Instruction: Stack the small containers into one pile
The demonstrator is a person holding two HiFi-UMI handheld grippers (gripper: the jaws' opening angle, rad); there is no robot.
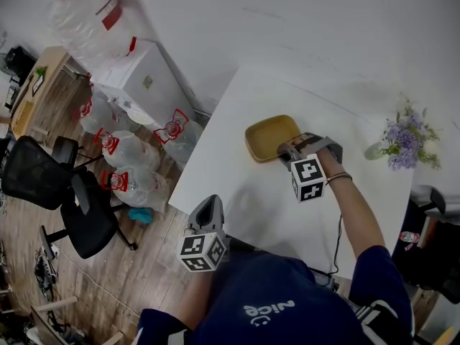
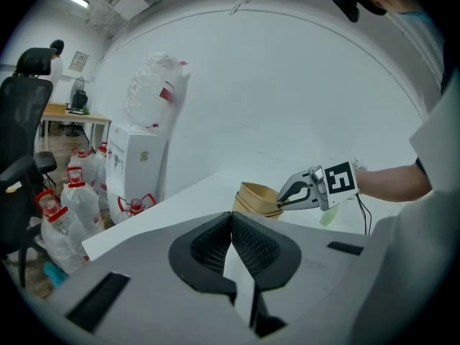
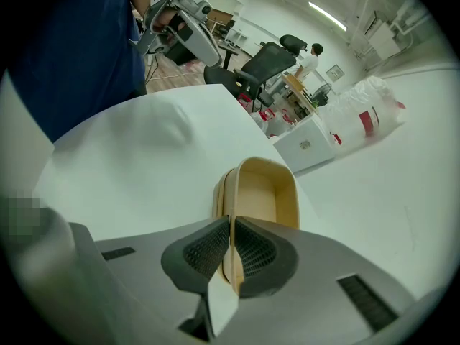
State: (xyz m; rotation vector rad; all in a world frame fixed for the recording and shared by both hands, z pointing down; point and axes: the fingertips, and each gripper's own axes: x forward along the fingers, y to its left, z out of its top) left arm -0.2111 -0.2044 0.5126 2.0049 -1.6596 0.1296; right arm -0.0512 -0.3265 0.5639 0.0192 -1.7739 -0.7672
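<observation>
Grey jaws pressed together on nothing, the left gripper hangs over the near edge of the white table. I take it to be idle there because this step needs only one hand. To its right the tan containers sit nested in one pile toward the far side, and the right gripper angles steeply down with its fingers pinched narrow on the top one's near wall, one pad inside and one outside, a rim grip that looks meant to seat it squarely.
</observation>
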